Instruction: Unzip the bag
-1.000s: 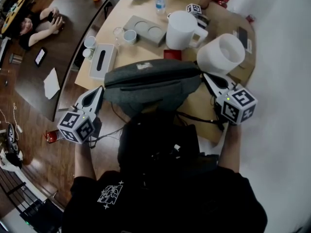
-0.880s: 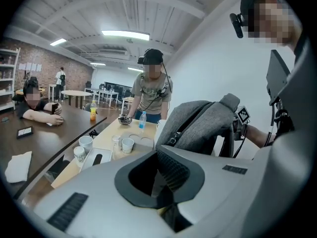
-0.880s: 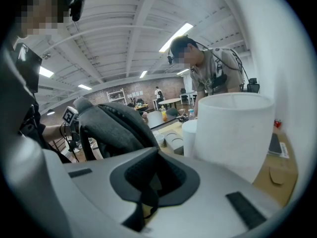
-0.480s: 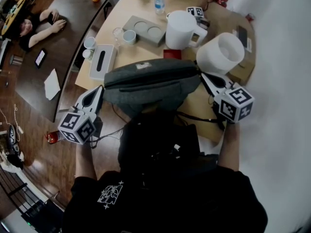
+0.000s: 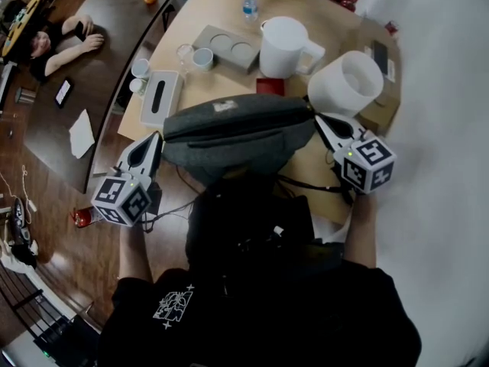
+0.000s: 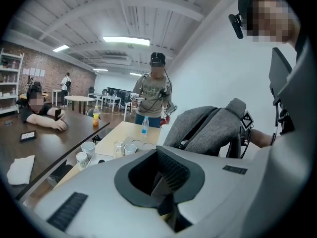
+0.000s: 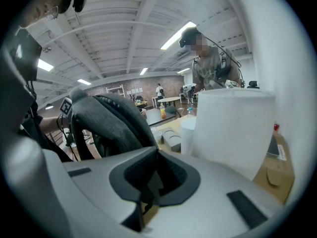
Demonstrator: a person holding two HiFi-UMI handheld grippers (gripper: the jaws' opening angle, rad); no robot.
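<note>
A grey fabric bag (image 5: 229, 132) lies across the near edge of the light wooden table (image 5: 206, 10), right in front of me. My left gripper (image 5: 157, 140) points at the bag's left end, tips close to it, jaws shut and empty. At the bag's right end is my right gripper (image 5: 321, 121); its jaws are just starting to open and hold nothing. The left gripper view has the left gripper (image 6: 166, 180) low in the frame with the bag (image 6: 208, 128) to its right. In the right gripper view the bag (image 7: 106, 120) stands left of the right gripper (image 7: 151, 177). I cannot see the zipper pull.
Behind the bag stand a white pitcher (image 5: 284, 46), a white bucket (image 5: 348, 82), a red item (image 5: 270, 86), a grey tissue box (image 5: 160, 95), a grey tray (image 5: 227, 48), cups (image 5: 203, 56) and a water bottle (image 5: 251, 1). A person (image 5: 53, 44) sits at the dark table on the left.
The marker cube and hand at the table's far side have left the head view. My right gripper has drifted slightly down and left. The bag and left gripper stay put.
</note>
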